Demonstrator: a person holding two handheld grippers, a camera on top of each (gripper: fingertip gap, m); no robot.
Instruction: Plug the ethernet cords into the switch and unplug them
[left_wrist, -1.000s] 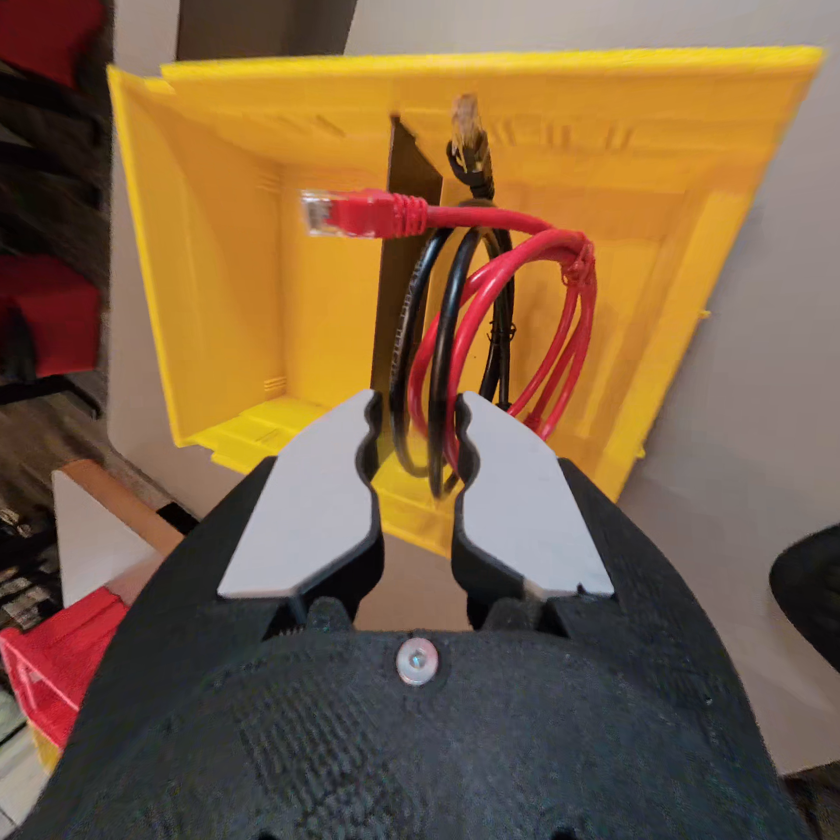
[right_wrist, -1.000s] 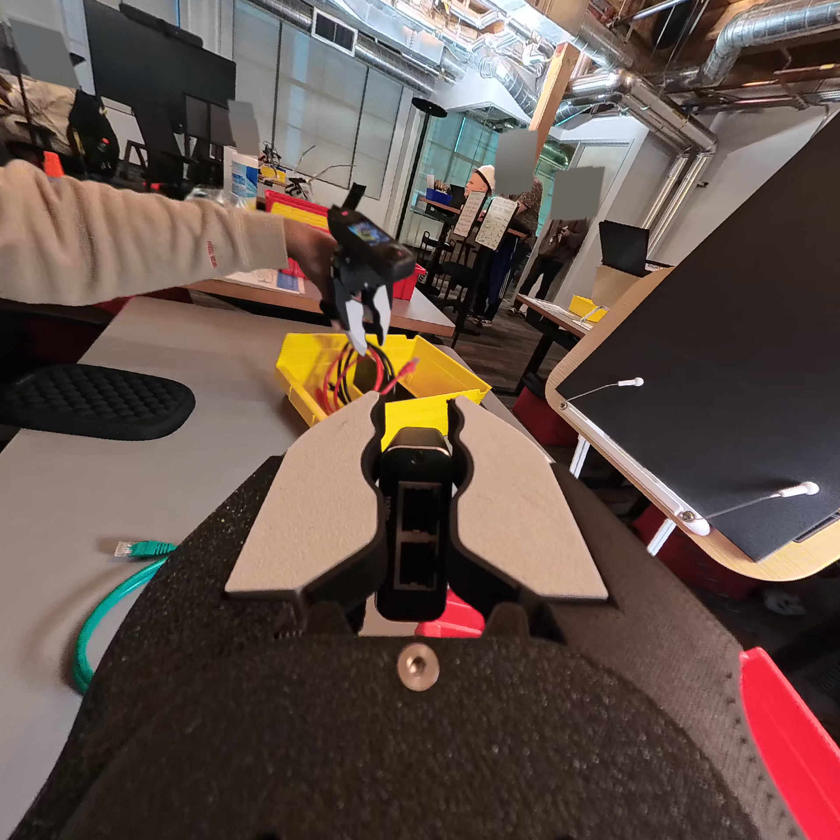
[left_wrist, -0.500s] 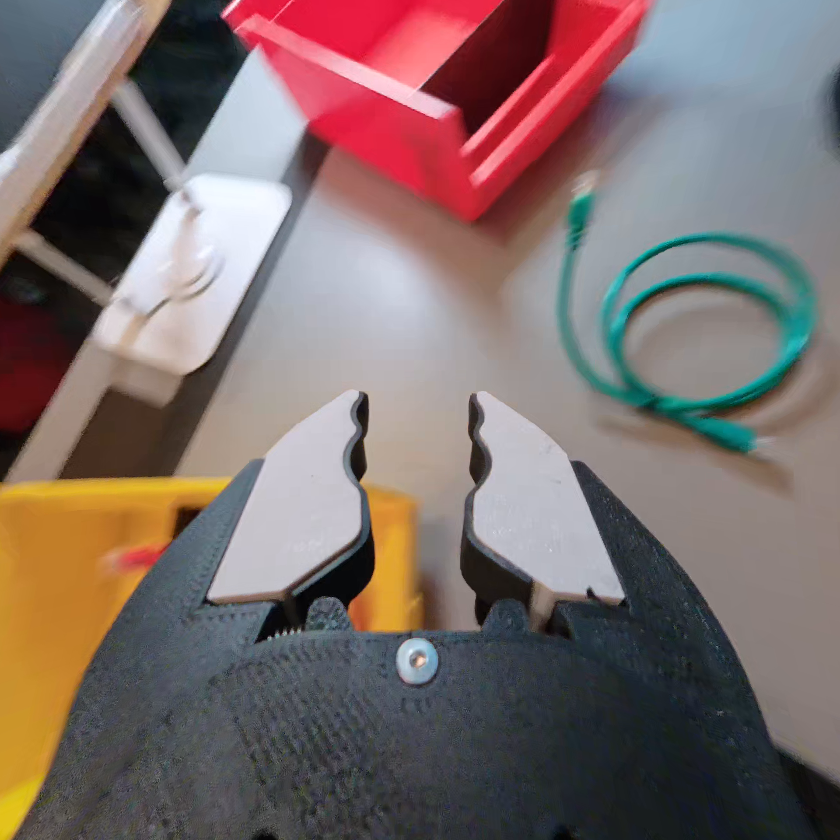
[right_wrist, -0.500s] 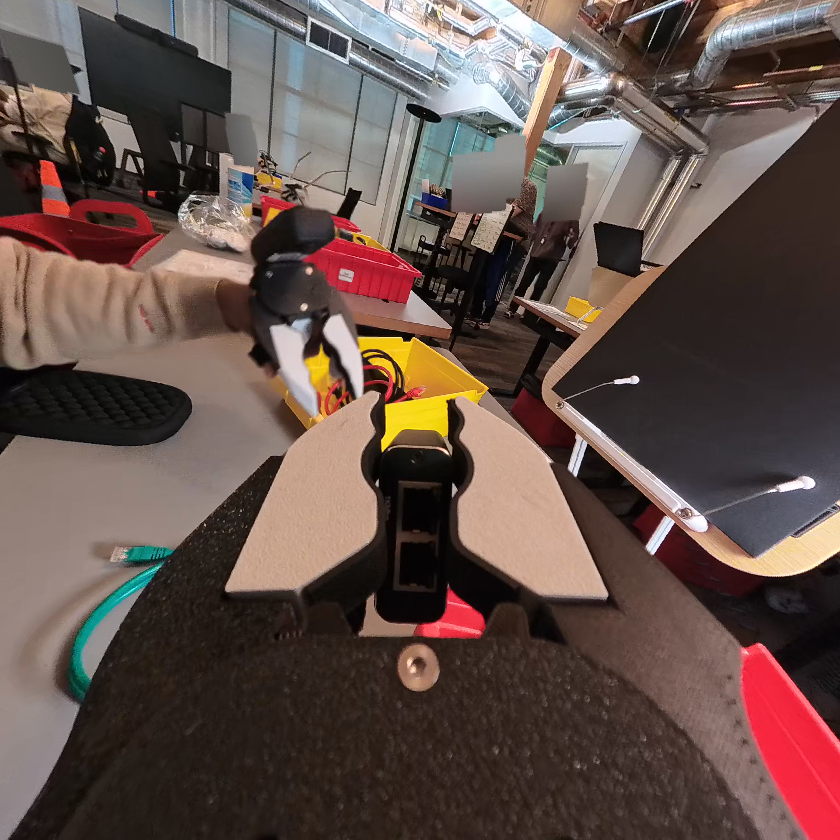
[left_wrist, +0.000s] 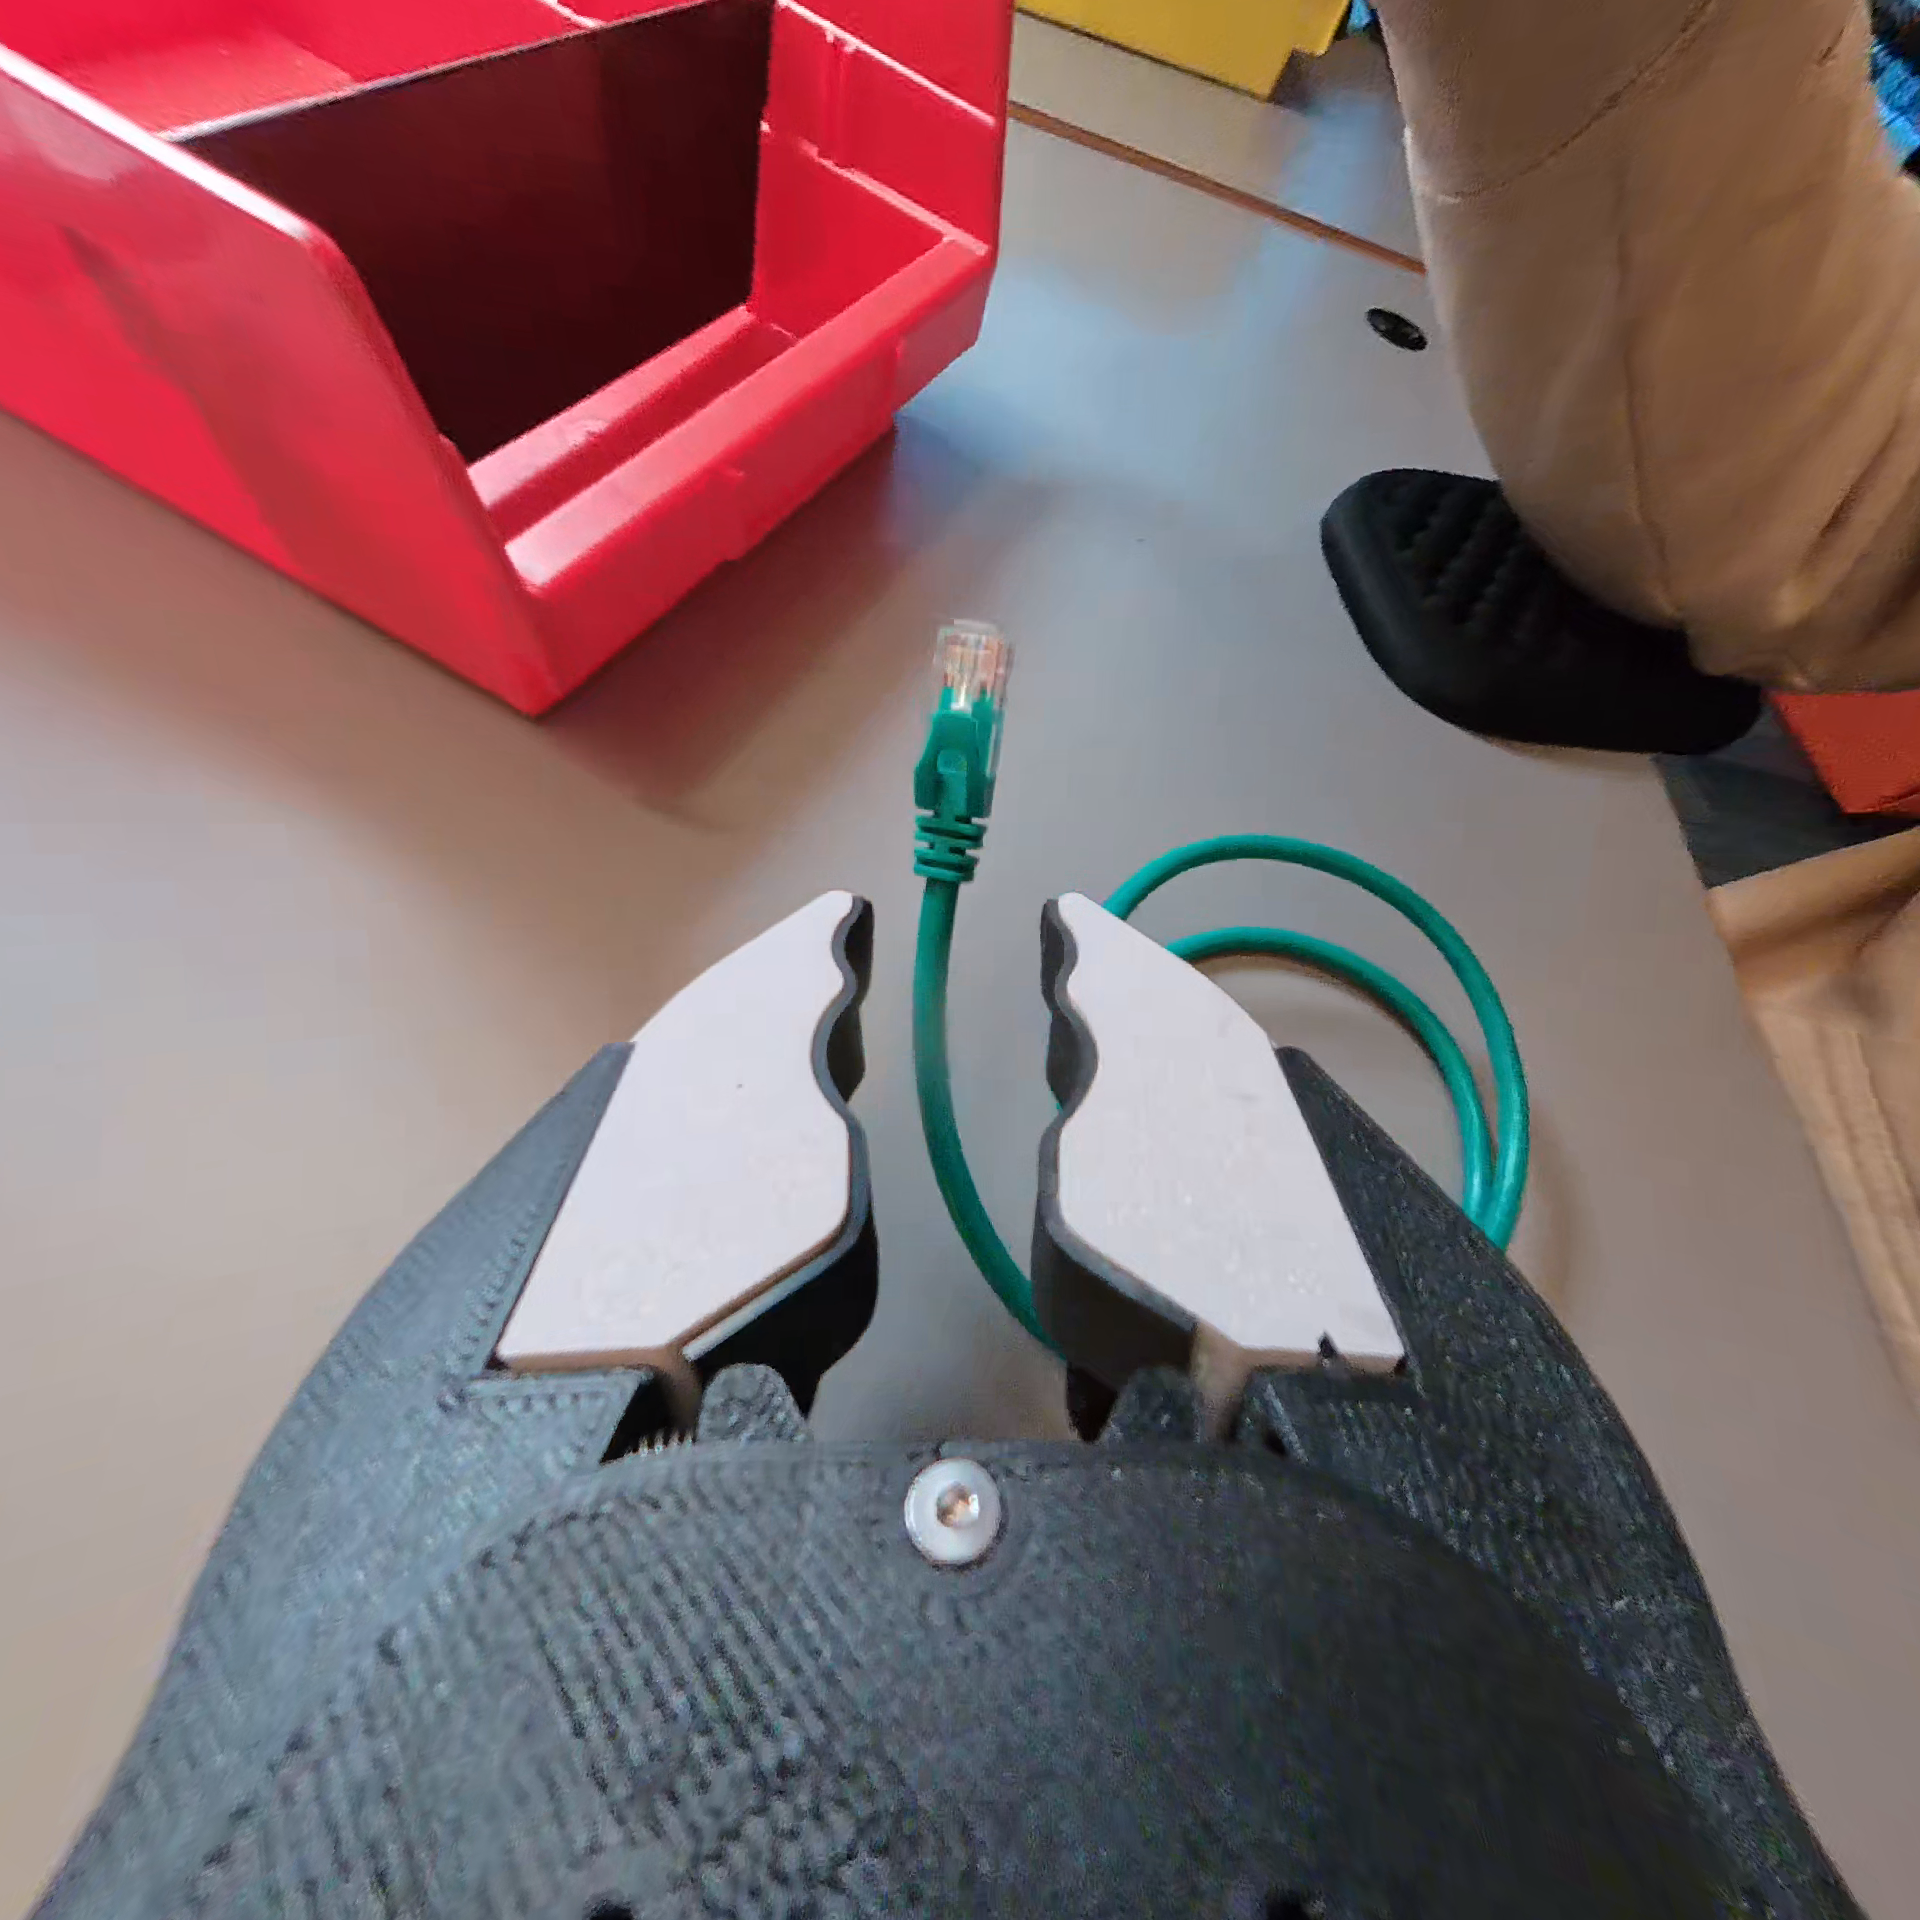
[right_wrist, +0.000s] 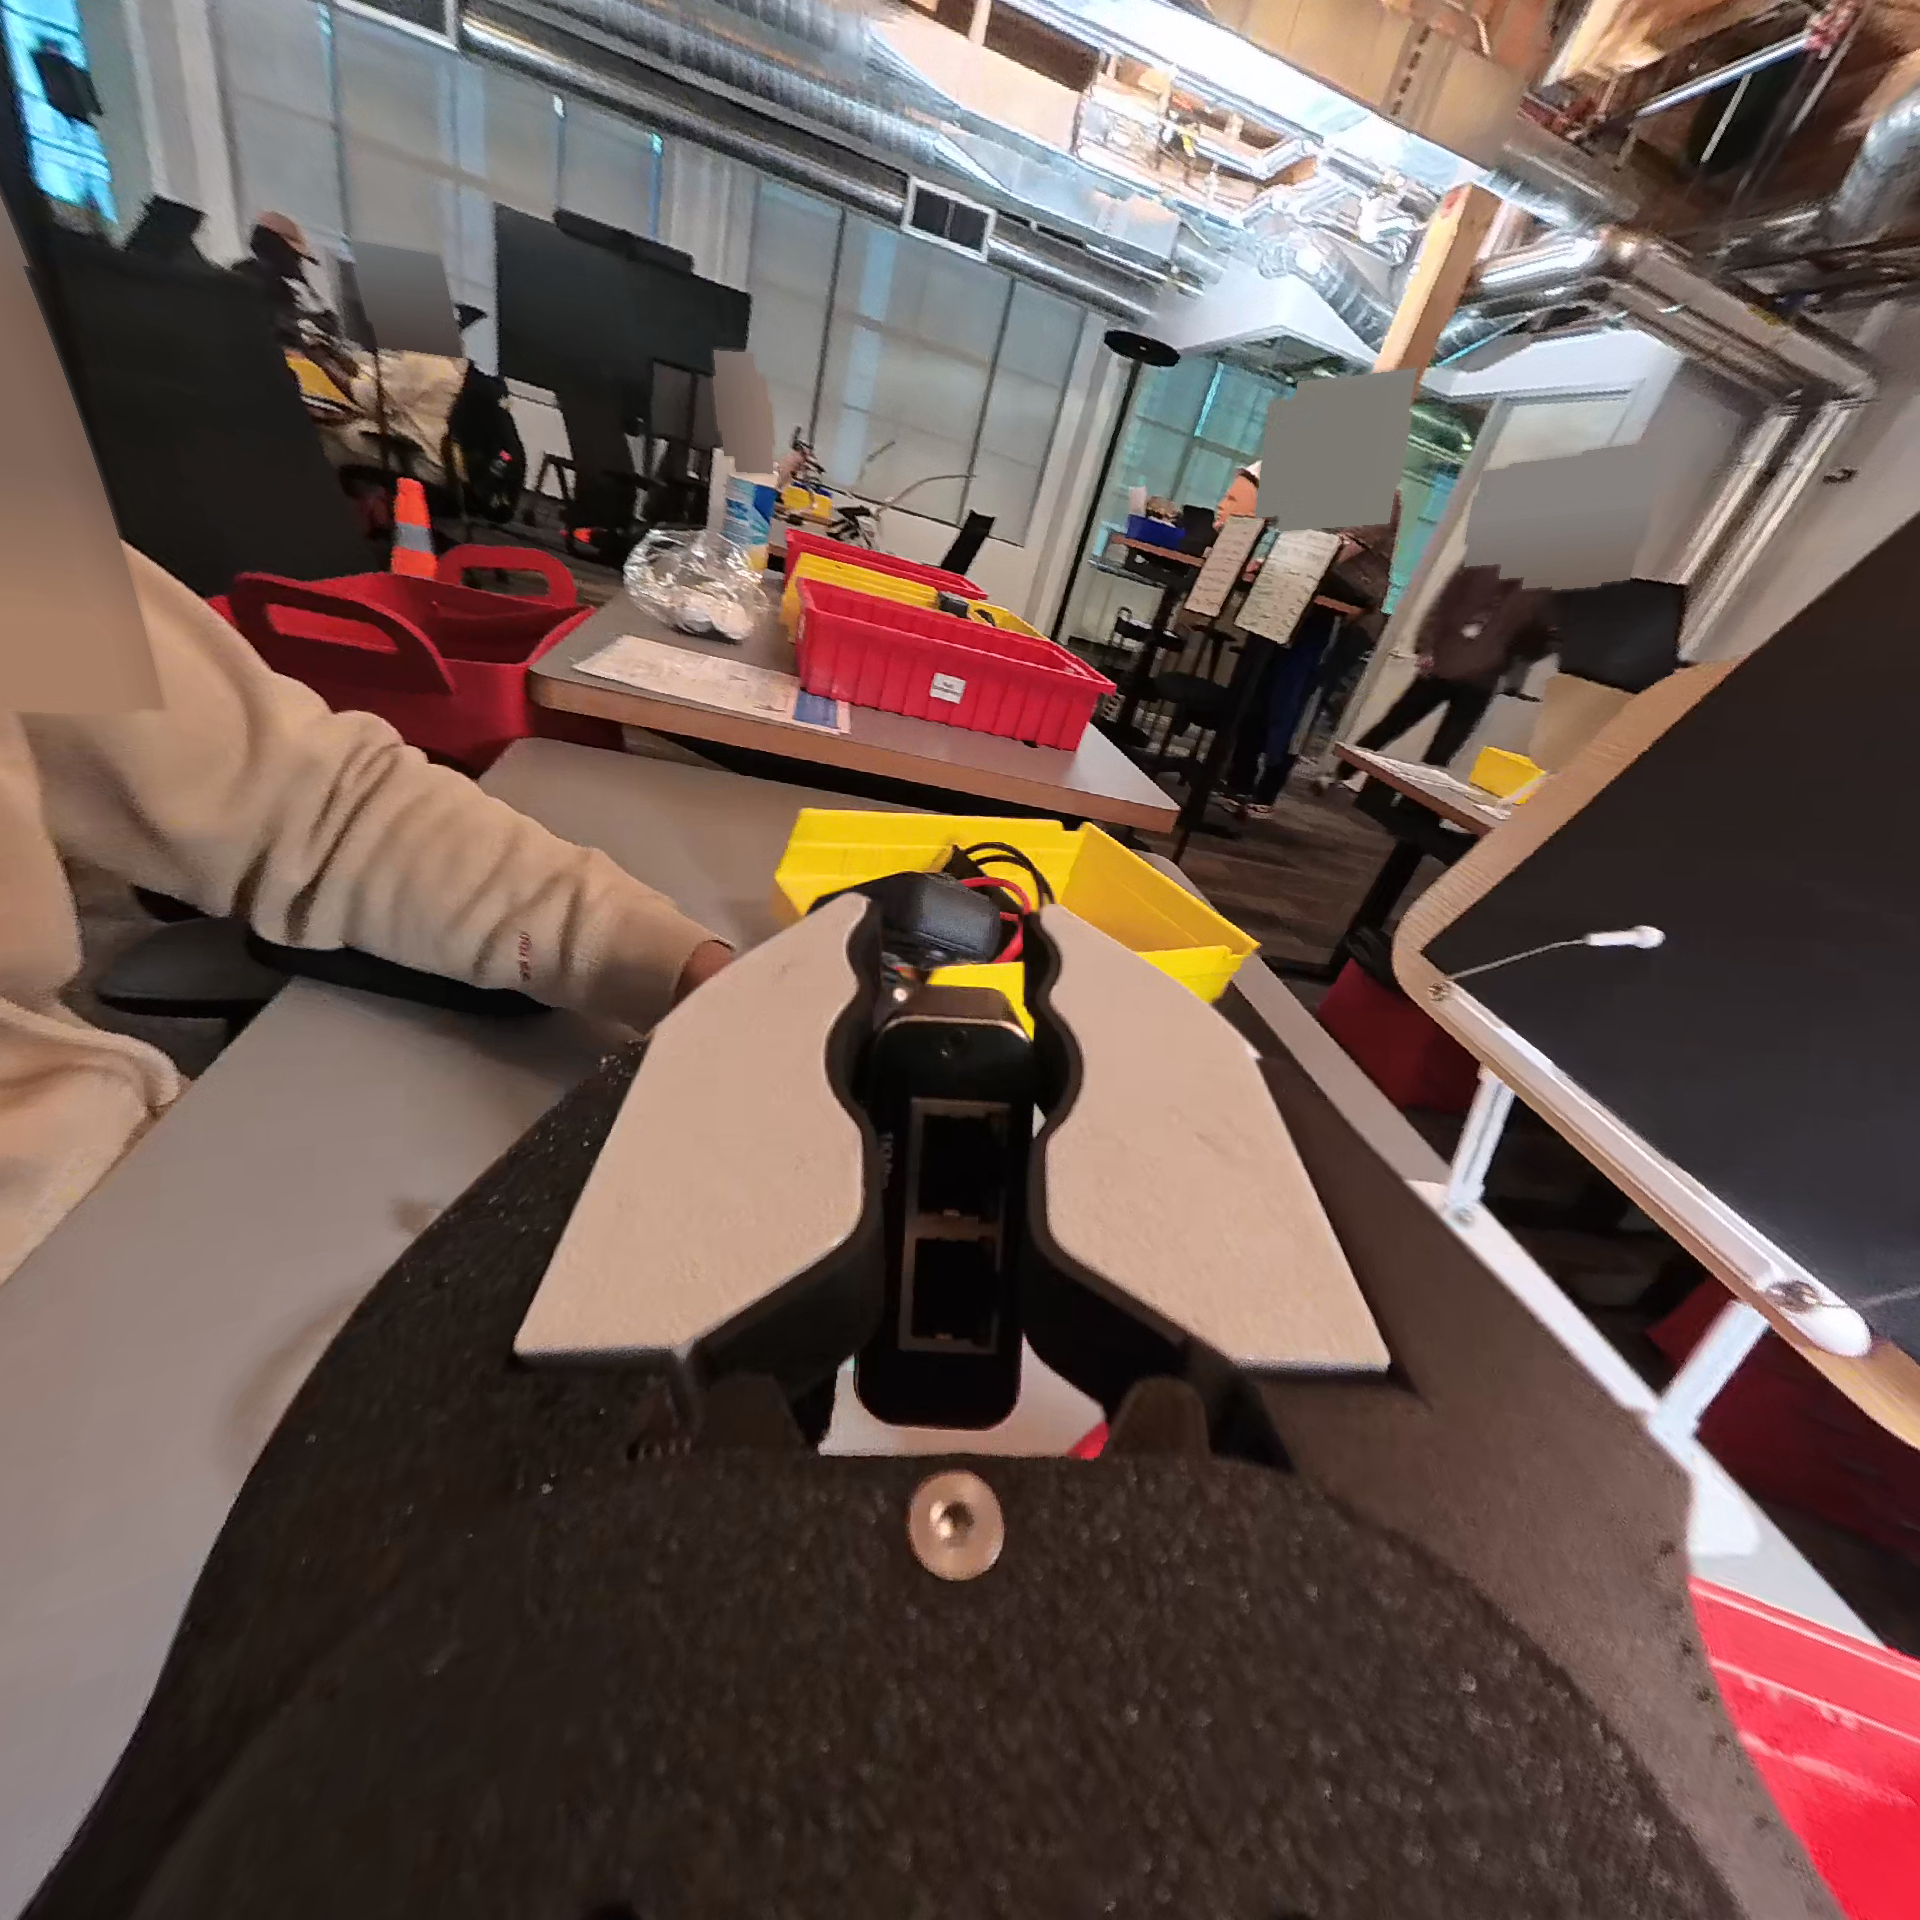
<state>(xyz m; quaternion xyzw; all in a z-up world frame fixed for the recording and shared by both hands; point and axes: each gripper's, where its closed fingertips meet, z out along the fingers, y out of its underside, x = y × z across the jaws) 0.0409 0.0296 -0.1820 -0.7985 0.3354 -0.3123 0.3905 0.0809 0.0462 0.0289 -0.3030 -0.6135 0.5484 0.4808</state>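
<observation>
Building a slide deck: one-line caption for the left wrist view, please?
Open left gripper straddles a green ethernet cord lying on the table near a red bin.

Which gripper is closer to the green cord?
Left. The left gripper is open right over the green cord, which runs between its fingers. The right gripper holds the black switch; its view shows no cord.

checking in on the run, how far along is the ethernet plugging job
Early. Done: the right gripper is shut on the black two-port switch, both ports empty. In hand: the open left gripper straddles the green ethernet cord on the grey table, not gripping. Left: grasp, plug, unplug.
</observation>
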